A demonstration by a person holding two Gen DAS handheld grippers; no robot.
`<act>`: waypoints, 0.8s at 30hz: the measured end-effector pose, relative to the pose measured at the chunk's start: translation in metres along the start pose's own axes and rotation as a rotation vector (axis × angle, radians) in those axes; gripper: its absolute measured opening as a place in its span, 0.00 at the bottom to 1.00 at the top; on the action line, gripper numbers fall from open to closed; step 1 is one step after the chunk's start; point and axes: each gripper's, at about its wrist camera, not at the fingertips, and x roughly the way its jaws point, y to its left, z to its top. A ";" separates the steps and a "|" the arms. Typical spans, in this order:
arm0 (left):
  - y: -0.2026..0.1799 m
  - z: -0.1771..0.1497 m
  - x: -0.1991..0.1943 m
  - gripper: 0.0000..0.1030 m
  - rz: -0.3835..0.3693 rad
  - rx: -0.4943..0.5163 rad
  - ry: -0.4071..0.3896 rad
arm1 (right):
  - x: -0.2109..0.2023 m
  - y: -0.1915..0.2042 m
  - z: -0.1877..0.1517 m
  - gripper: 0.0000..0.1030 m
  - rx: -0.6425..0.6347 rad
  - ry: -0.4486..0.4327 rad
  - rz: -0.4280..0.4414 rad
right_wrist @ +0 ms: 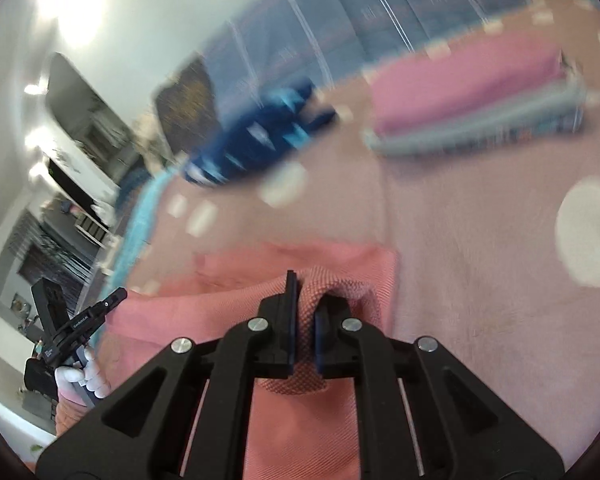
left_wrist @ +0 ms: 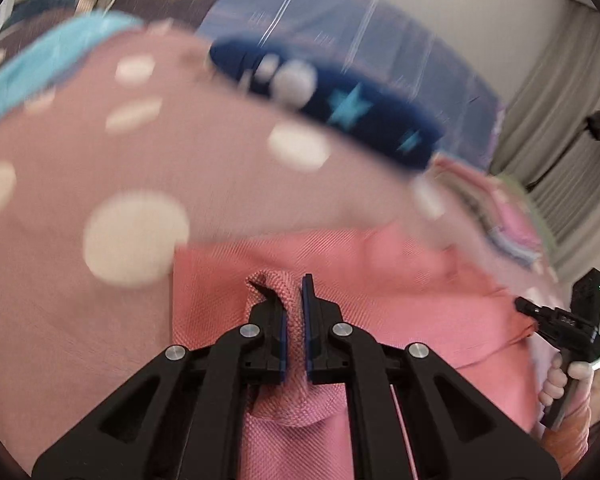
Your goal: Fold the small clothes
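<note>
Pink cloth (left_wrist: 340, 320) near navy garment (left_wrist: 340, 100), folded stack (right_wrist: 480, 100).

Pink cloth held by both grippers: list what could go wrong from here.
1. Each gripper pinches only a small bunch of the pink cloth: left gripper, right gripper. A tug could slip it free.
2. The folded stack and the blue garment lie close behind on the dotted blanket; a swinging cloth could disturb them.
</note>
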 end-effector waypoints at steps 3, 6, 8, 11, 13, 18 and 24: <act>0.010 0.000 -0.011 0.09 -0.060 -0.031 -0.030 | 0.012 -0.017 -0.008 0.09 0.051 0.020 0.038; 0.006 -0.001 -0.025 0.14 -0.046 -0.004 -0.028 | 0.004 -0.015 -0.009 0.10 0.029 0.013 0.044; 0.004 -0.005 -0.036 0.21 -0.064 0.013 -0.032 | -0.006 -0.009 -0.012 0.17 0.002 0.008 0.033; 0.000 -0.017 -0.049 0.21 -0.110 0.029 -0.003 | -0.018 -0.003 -0.019 0.22 -0.027 0.014 0.043; 0.000 -0.025 -0.051 0.20 -0.118 0.031 0.041 | -0.023 0.000 -0.022 0.22 -0.037 0.027 0.051; -0.003 -0.015 -0.051 0.04 -0.168 0.007 0.029 | -0.025 0.013 -0.020 0.09 -0.072 0.038 0.085; 0.004 0.046 -0.041 0.04 -0.140 -0.106 -0.115 | -0.020 0.013 0.028 0.09 0.043 -0.058 0.188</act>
